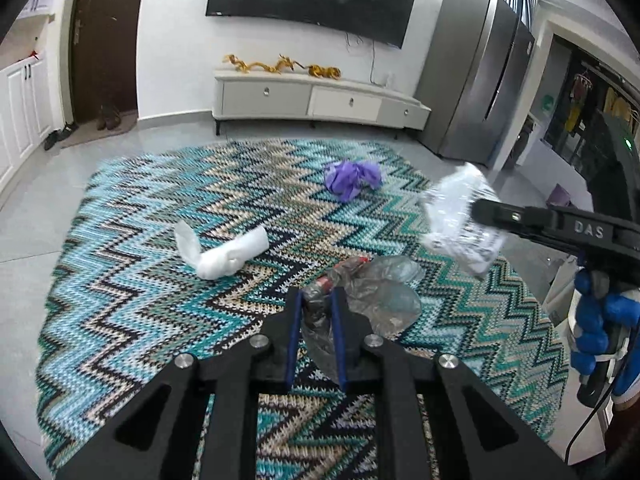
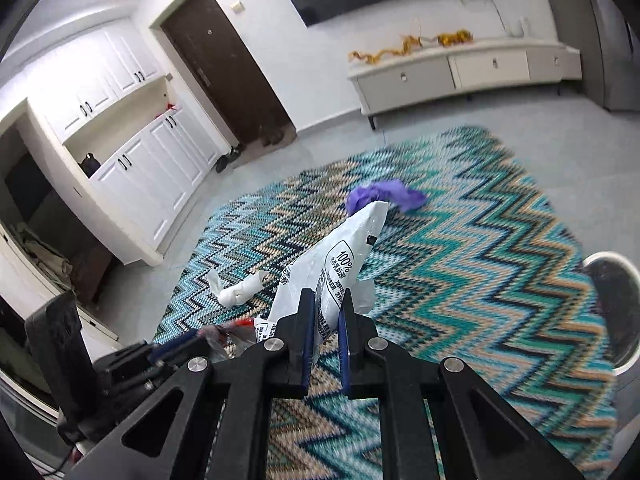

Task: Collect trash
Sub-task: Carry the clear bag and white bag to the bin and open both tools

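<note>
My left gripper (image 1: 317,301) is shut on a crumpled clear plastic wrapper (image 1: 376,292) with a red and dark bit, held above the zigzag rug (image 1: 160,280). My right gripper (image 2: 326,308) is shut on a white printed plastic bag (image 2: 340,256); the bag also shows in the left wrist view (image 1: 456,216) at the right, held in the air. A purple crumpled glove (image 1: 352,176) lies on the far part of the rug, also in the right wrist view (image 2: 384,196). A white crumpled wrapper (image 1: 224,252) lies on the rug at the left (image 2: 240,288).
A white bin with a dark inside (image 2: 612,312) stands at the rug's right edge. A low TV cabinet (image 1: 316,100) stands against the far wall, a grey fridge (image 1: 480,80) at the right, white cupboards (image 2: 132,152) at the left. Grey tile floor surrounds the rug.
</note>
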